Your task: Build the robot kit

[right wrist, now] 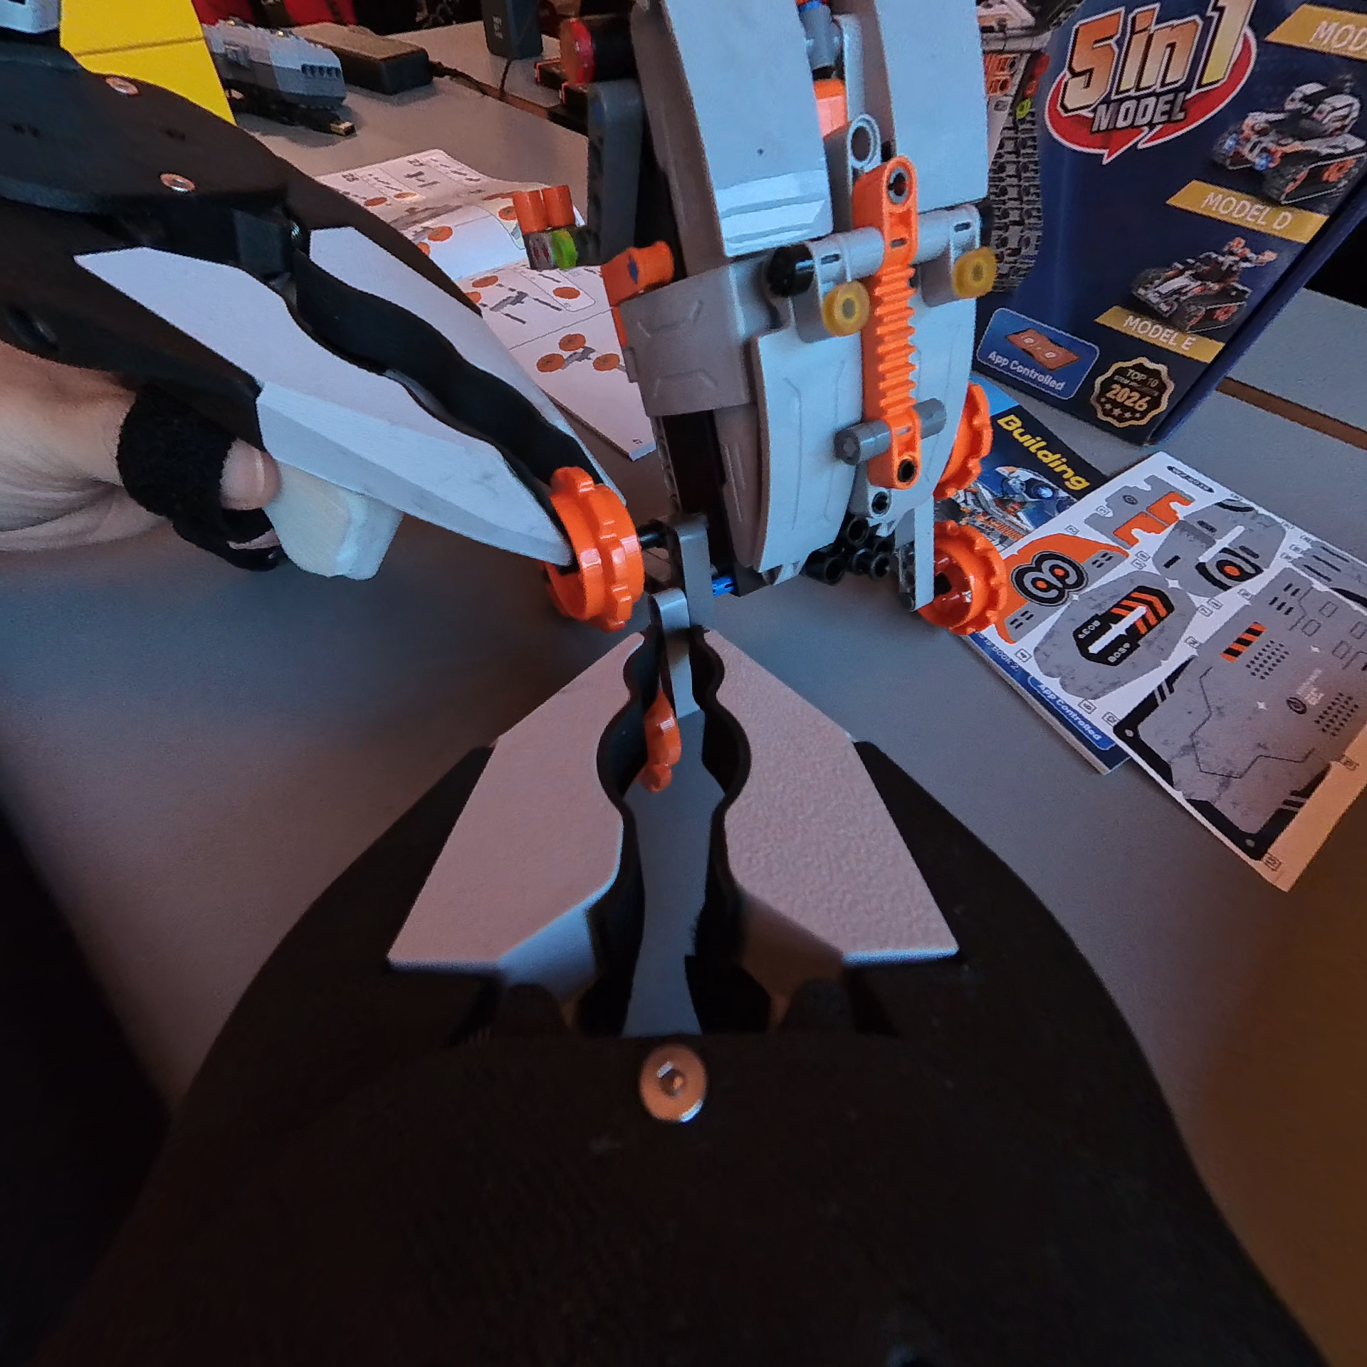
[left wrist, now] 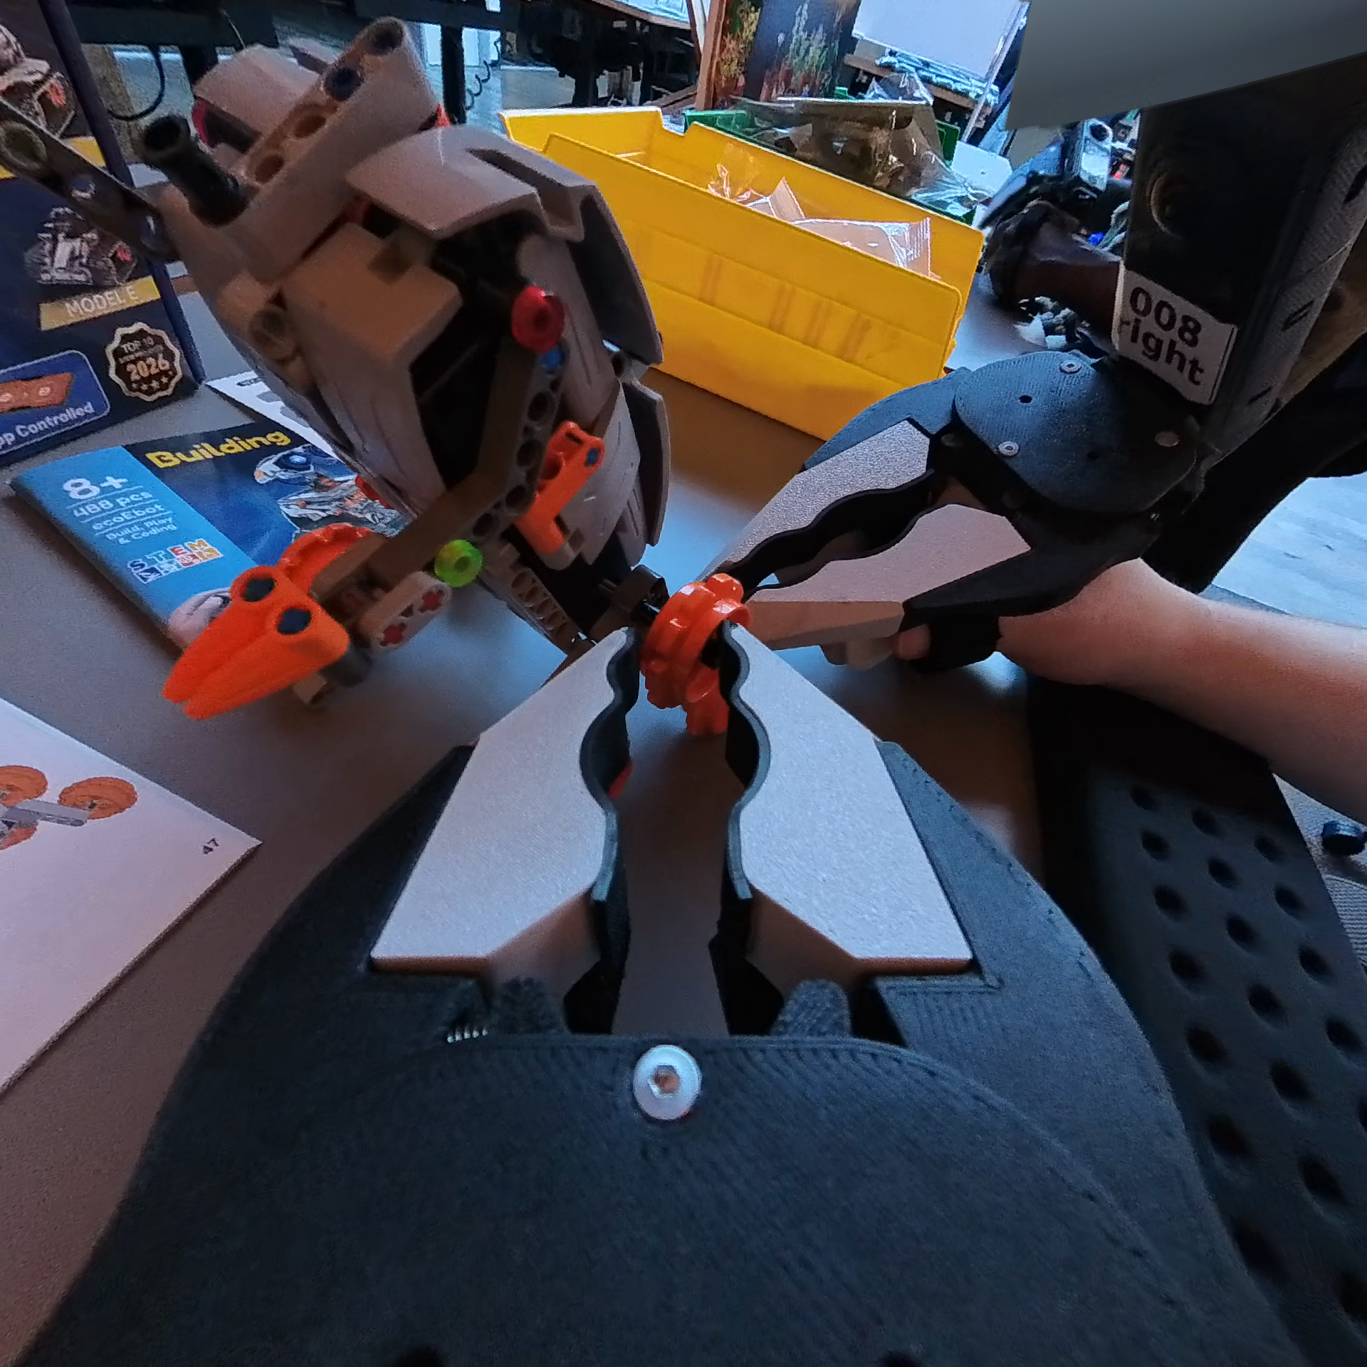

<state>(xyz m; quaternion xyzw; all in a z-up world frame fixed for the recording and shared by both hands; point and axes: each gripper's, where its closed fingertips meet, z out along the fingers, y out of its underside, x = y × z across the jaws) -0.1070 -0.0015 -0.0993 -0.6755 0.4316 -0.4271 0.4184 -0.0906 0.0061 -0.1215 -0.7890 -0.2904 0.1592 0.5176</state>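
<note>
Pinching the orange wheel at its far tips, left gripper faces right gripper, clamped on the model's grey beam

Left claw: a broad black housing of ribbed, layered plastic, with one silver hex-socket screw set in the middle of its top face.
Left claw fingers: flat pale grey wedges, each lined along its inner edge with a wavy black pad.
Right claw: of the same build, black with a single round screw and grey wedge fingers edged in black.
Right claw from the side: a domed black shell with small silver screws and a white printed sticker on its upright black body.
Hands: a black strap looped round a finger at the pale trigger.
</note>
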